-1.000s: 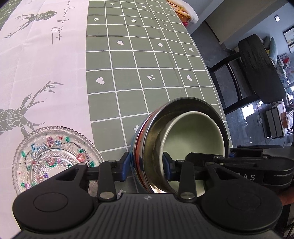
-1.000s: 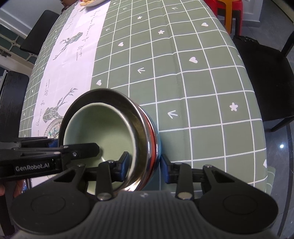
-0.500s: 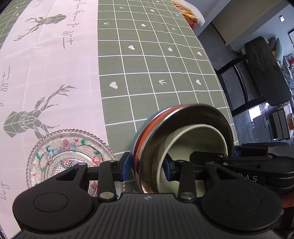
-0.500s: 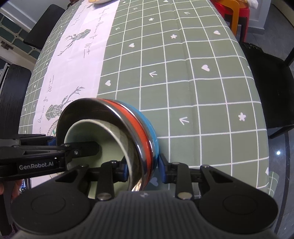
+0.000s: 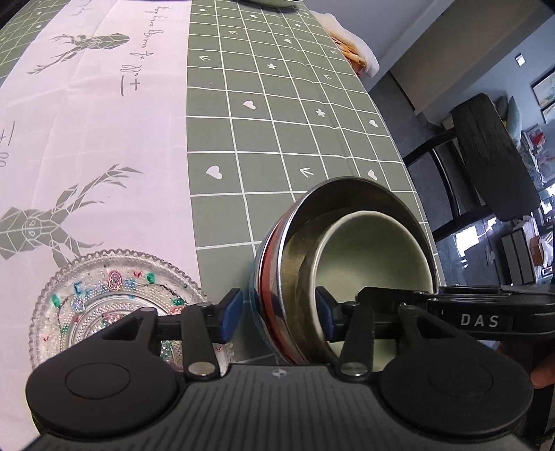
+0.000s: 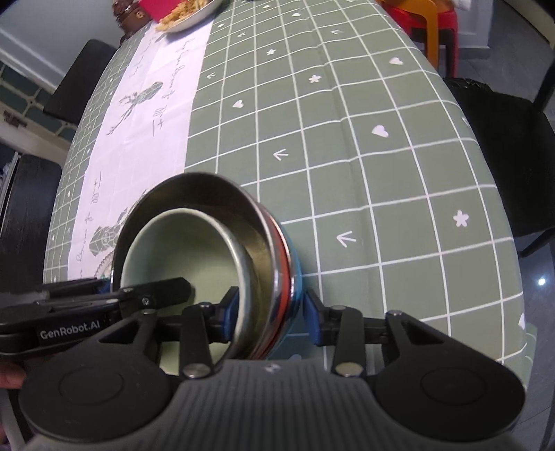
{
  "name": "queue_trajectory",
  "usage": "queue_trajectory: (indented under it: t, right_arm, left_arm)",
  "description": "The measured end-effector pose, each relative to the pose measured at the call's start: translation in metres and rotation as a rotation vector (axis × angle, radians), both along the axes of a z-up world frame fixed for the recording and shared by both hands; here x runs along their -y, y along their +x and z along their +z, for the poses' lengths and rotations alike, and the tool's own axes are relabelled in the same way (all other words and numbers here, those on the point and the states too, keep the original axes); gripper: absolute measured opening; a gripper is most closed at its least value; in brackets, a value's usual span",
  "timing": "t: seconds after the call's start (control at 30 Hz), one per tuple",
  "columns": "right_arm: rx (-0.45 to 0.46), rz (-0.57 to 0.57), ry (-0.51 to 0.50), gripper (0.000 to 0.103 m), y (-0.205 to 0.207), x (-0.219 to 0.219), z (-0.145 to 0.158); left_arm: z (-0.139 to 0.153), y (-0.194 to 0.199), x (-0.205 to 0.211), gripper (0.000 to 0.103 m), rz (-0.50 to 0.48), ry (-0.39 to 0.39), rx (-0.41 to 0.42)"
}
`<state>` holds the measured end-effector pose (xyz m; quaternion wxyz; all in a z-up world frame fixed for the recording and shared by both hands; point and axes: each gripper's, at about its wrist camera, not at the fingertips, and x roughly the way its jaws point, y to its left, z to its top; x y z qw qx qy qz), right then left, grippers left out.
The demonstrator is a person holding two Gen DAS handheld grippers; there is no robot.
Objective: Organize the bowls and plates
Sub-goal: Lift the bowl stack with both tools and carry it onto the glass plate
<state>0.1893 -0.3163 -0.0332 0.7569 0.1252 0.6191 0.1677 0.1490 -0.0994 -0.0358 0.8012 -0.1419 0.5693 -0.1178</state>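
Worktop (image 5: 277, 145) under a green checked cloth with white hearts and arrows — a pale runner (image 5: 97, 138) printed with deer down the middle. Beside it, black chairs (image 5: 492, 156) — a red and orange stool (image 6: 430, 20) farther off.

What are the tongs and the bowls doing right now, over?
Both tongs just opened: left tongs and right tongs straddle the bowl stack's rim, pads clear. Stack sits on tablecloth. Glass plate beside it.
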Motion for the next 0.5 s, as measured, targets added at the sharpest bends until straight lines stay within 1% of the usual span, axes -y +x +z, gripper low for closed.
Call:
queue_trajectory:
  t: [0.07,0.13,0.17,0.23,0.27,0.4,0.5]
  right_arm:
    - [-0.015,-0.013,0.022,0.045,-0.001,0.002,-0.003]
    - [-0.032,-0.038,0.051,0.045,-0.004,0.005,-0.005]
    - [-0.037,-0.043,0.062,0.045,-0.005,0.005,-0.007]
    - [-0.040,-0.069,0.086,0.045,-0.007,0.007,-0.008]
    - [-0.040,-0.075,0.097,0.043,-0.008,0.008,-0.009]
    - [-0.039,-0.110,0.095,0.041,-0.012,0.007,-0.009]
    - [-0.045,-0.114,0.079,0.039,-0.013,0.007,-0.007]
  left_arm:
    - [-0.004,-0.002,-0.003,0.059,0.016,-0.024,0.000]
    - [-0.008,-0.006,-0.007,0.060,0.043,-0.064,-0.016]
    - [-0.009,-0.007,-0.008,0.058,0.048,-0.078,-0.020]
    - [-0.010,-0.008,-0.009,0.051,0.053,-0.106,-0.021]
    - [-0.009,-0.009,-0.009,0.051,0.060,-0.103,-0.026]
    - [-0.005,-0.010,-0.003,0.048,0.068,-0.070,-0.024]
    - [-0.004,-0.006,-0.001,0.048,0.079,-0.061,-0.045]
